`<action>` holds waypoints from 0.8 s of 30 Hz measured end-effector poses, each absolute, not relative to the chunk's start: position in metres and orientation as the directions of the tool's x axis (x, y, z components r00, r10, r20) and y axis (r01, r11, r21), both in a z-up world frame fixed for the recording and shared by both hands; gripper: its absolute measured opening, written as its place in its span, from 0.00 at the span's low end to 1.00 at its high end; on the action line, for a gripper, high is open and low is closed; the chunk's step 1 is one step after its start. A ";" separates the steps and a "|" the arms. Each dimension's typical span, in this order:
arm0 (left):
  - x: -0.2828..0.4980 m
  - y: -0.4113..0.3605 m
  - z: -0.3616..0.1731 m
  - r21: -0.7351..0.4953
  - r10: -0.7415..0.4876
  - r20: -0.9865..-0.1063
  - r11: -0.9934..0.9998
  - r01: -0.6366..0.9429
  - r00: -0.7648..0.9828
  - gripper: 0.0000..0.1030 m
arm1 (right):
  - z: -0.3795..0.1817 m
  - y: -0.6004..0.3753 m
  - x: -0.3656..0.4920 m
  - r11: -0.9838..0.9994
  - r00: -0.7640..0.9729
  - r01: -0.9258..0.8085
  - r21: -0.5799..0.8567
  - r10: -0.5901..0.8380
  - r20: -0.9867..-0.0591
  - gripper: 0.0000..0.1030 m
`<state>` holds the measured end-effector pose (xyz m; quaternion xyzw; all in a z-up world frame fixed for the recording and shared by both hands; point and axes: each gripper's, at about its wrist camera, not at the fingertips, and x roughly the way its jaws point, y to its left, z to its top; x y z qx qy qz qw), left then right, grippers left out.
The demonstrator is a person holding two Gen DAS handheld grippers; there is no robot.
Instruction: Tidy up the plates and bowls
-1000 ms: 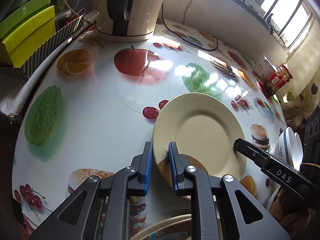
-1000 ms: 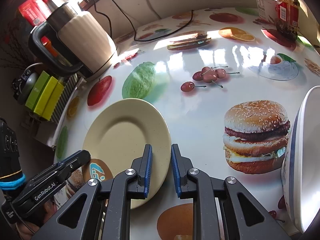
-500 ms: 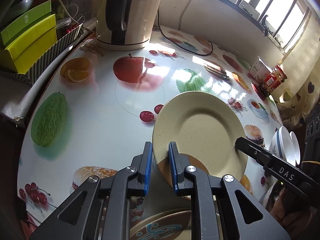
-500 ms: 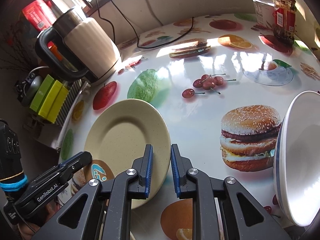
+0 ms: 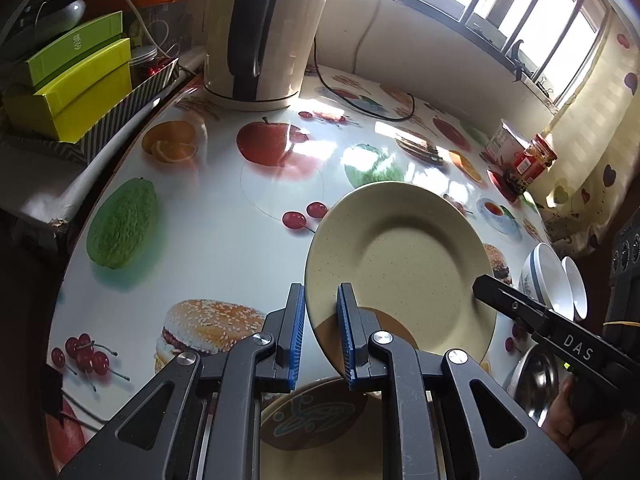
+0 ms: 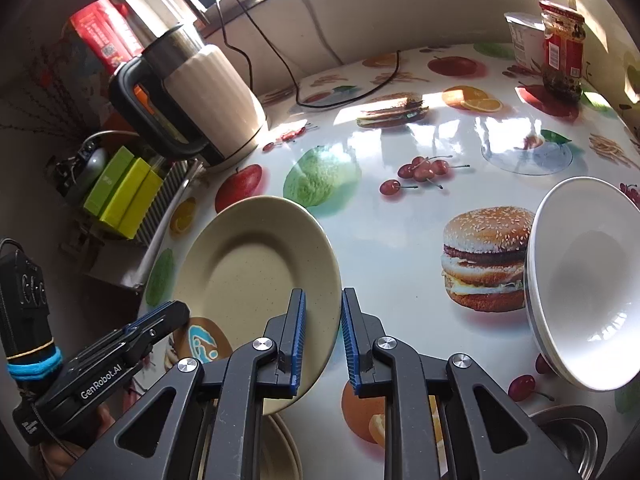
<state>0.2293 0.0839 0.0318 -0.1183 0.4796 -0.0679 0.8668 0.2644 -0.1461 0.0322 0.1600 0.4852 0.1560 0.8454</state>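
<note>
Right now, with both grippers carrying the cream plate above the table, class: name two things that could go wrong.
1. The cream plate is pinched only at opposite rims, by the left gripper and the right gripper; if the hands drift apart or twist, it may slip and fall.
2. The patterned plate lies directly below; a drop or hard lowering could chip both.

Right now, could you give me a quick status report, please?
Both grippers, left and right, shut on cream plate rim. Plate tilted above table. Patterned plate underneath.
</note>
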 end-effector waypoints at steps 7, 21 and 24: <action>0.209 0.087 0.034 -0.275 -0.231 -0.811 0.961 -0.003 0.537 0.17 | 0.035 -0.145 0.246 0.900 0.478 -0.118 0.420 0.422 -0.770 0.17; 0.171 0.098 0.024 -0.286 -0.228 -0.816 0.958 -0.029 0.531 0.17 | 0.030 -0.136 0.208 0.897 0.459 -0.141 0.419 0.434 -0.775 0.17; 0.165 0.100 0.022 -0.286 -0.225 -0.819 0.957 -0.036 0.528 0.17 | 0.027 -0.134 0.202 0.897 0.453 -0.144 0.418 0.435 -0.778 0.17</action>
